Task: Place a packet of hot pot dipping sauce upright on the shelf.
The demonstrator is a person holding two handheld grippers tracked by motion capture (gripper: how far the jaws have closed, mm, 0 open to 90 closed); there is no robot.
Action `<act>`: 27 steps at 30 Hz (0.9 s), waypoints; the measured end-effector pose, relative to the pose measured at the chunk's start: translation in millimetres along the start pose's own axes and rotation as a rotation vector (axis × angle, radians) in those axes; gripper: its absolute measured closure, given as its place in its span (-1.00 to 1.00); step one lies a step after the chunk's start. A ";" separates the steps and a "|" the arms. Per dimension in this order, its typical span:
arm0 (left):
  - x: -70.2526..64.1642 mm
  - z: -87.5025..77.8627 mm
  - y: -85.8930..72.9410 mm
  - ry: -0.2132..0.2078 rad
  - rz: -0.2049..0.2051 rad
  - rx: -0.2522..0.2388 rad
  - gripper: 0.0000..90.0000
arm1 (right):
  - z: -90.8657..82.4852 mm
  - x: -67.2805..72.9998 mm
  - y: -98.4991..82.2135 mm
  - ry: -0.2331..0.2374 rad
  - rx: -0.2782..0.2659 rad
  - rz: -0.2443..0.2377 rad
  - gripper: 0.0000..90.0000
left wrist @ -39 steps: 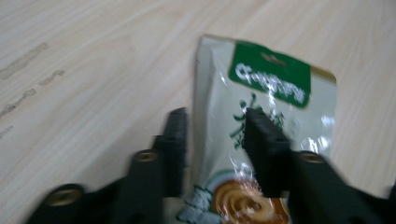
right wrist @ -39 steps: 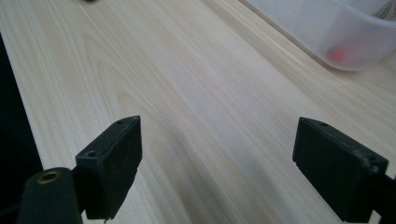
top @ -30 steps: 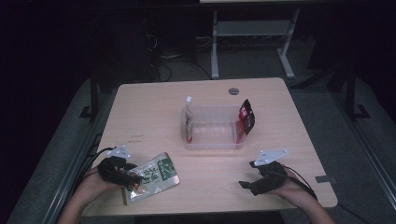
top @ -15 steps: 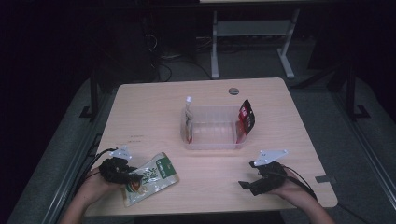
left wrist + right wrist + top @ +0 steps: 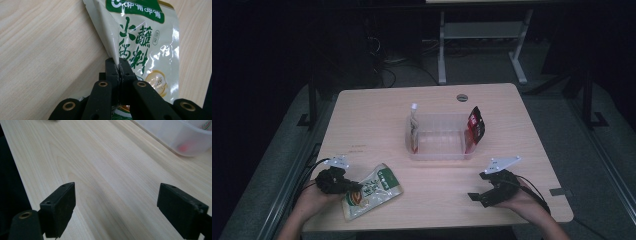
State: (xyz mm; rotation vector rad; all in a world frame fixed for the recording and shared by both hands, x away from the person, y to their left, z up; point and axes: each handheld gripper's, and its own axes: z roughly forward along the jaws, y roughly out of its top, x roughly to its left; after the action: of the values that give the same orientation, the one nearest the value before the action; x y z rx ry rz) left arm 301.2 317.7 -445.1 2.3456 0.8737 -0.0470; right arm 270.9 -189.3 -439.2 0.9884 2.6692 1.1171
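A white and green printed pouch (image 5: 373, 191) lies flat near the table's front left corner. My left gripper (image 5: 353, 186) has just been closing, and its jaws now pinch the pouch's left edge. In the left gripper view the pouch (image 5: 147, 47) has its folded edge clamped between the black pads at the left gripper (image 5: 119, 68). My right gripper (image 5: 475, 196) rests on the table at the front right, open, with nothing between its jaws; the right gripper (image 5: 116, 207) hovers over bare wood in its own view.
A clear plastic bin (image 5: 439, 149) stands mid-table, with a slim white-capped pouch (image 5: 413, 129) against its left wall and a red and black packet (image 5: 475, 126) against its right wall. The bin (image 5: 175, 137) lies ahead of my right gripper. A round cable hole (image 5: 462, 97) sits near the far edge.
The left gripper's jaws have closed onto the pouch's edge. Both hands stayed where they were.
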 end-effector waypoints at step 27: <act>-49.4 -2.2 56.6 -0.058 0.096 -0.131 0.98 | -5.6 -2.1 6.9 0.078 -0.052 0.000 -0.05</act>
State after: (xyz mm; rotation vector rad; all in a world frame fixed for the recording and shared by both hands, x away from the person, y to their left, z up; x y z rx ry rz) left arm 296.3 257.4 -400.5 2.2488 0.7135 -0.0173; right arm 274.5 -190.3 -430.8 0.9554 2.6844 1.2432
